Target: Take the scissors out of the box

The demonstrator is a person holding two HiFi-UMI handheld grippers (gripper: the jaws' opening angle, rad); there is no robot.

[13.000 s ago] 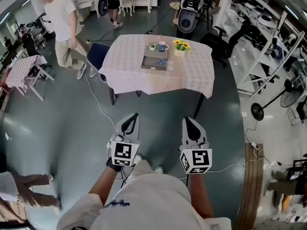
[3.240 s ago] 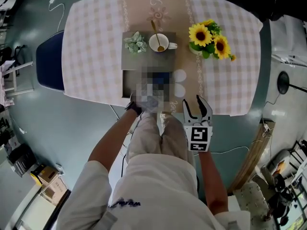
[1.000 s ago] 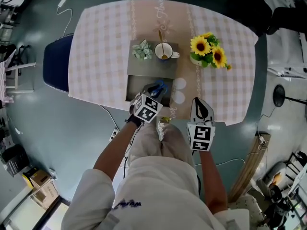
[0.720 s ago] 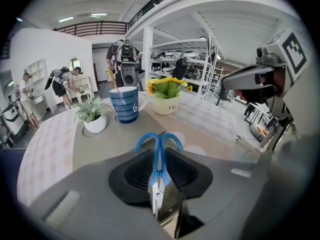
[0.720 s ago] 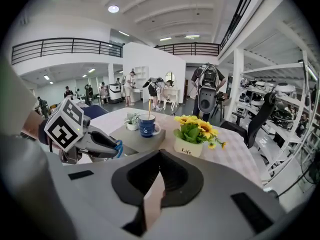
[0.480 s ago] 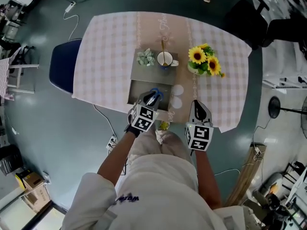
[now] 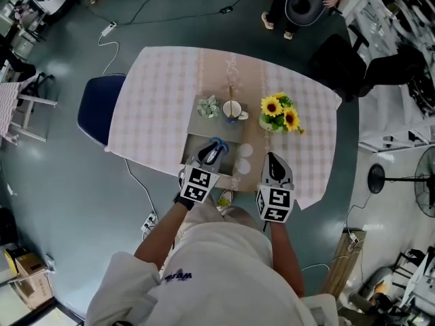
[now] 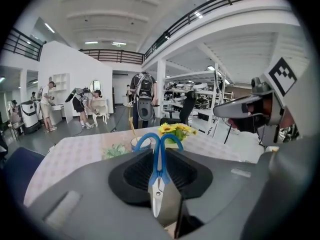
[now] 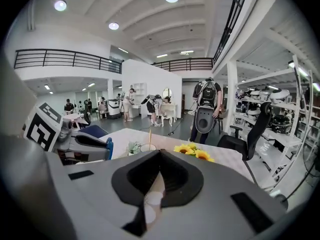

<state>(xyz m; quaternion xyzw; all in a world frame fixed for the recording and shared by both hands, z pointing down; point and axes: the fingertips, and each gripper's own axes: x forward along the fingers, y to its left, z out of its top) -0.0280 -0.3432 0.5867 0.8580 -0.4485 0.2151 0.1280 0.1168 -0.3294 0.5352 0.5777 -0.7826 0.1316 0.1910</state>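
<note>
The scissors (image 7: 217, 146) have blue handles and hang above the open grey box (image 7: 194, 143) near the table's front edge. My left gripper (image 7: 206, 157) is shut on their blades. In the left gripper view the scissors (image 8: 148, 139) stand between the pads of the left gripper (image 8: 160, 155), handles pointing away. My right gripper (image 7: 272, 159) floats to the right of the box, shut with nothing in it. The right gripper view shows the right gripper (image 9: 159, 153) with its pads together and the left gripper (image 9: 82, 147) at the left.
On the checked tablecloth (image 7: 156, 94) behind the box stand a small plant (image 7: 207, 106), a cup with a spoon (image 7: 232, 109) and sunflowers (image 7: 279, 114). Two white discs (image 7: 243, 151) lie right of the box. A blue chair (image 7: 98, 117) stands at the table's left.
Both grippers have risen, the left one carrying the scissors up from the box. The table now looks smaller and further below.
</note>
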